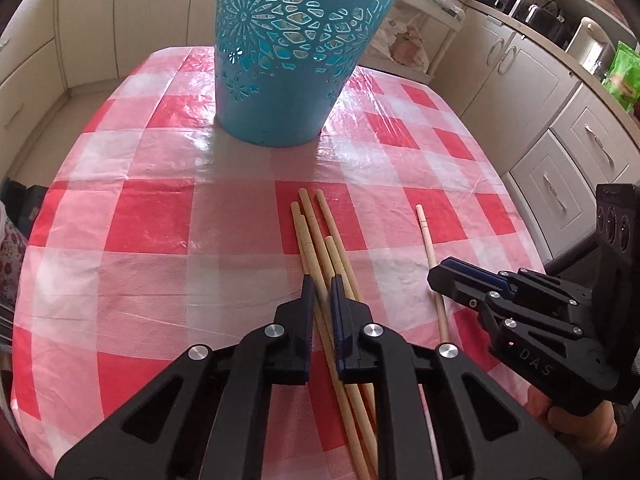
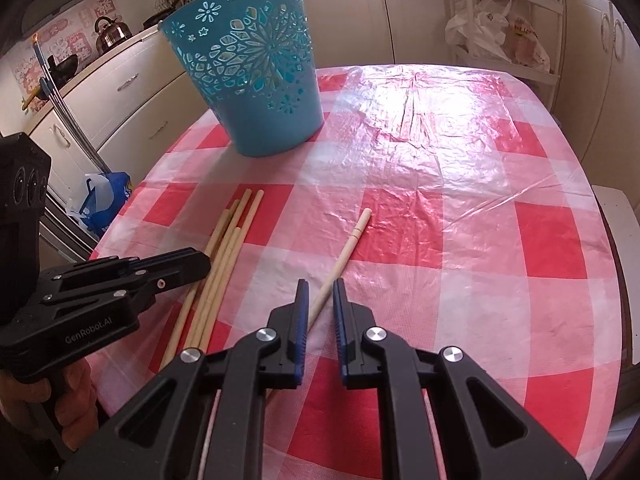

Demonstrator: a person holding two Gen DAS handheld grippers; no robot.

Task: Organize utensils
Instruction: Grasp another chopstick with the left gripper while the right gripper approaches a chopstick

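Two hand-held tools hover low over a checked table as wooden chopsticks wait to be gathered into a blue bin. Your left tool sits just above the bundle of chopsticks, its jaws a narrow gap apart and straddling one or two sticks, clamped on nothing as far as the views show. Your right tool hangs over the single chopstick lying apart to the right of the bundle, jaws likewise slightly apart, the stick passing between and under them without a grip.

To do this step well, you would likely lower each tool until the pads flank the stick near its middle, close squarely across the shaft, then lift level; a grip near one end will probably let the stick swing. Thin round sticks can roll on a slick sheet, so close slowly. On the left, take care not to pinch two crossed sticks at once.

The perforated blue bin stands upright at the far side of the table, well apart from the sticks. The red-and-white plastic cloth is glossy and wrinkled. Cream kitchen cabinets ring the room, with a kettle on the far-left counter.
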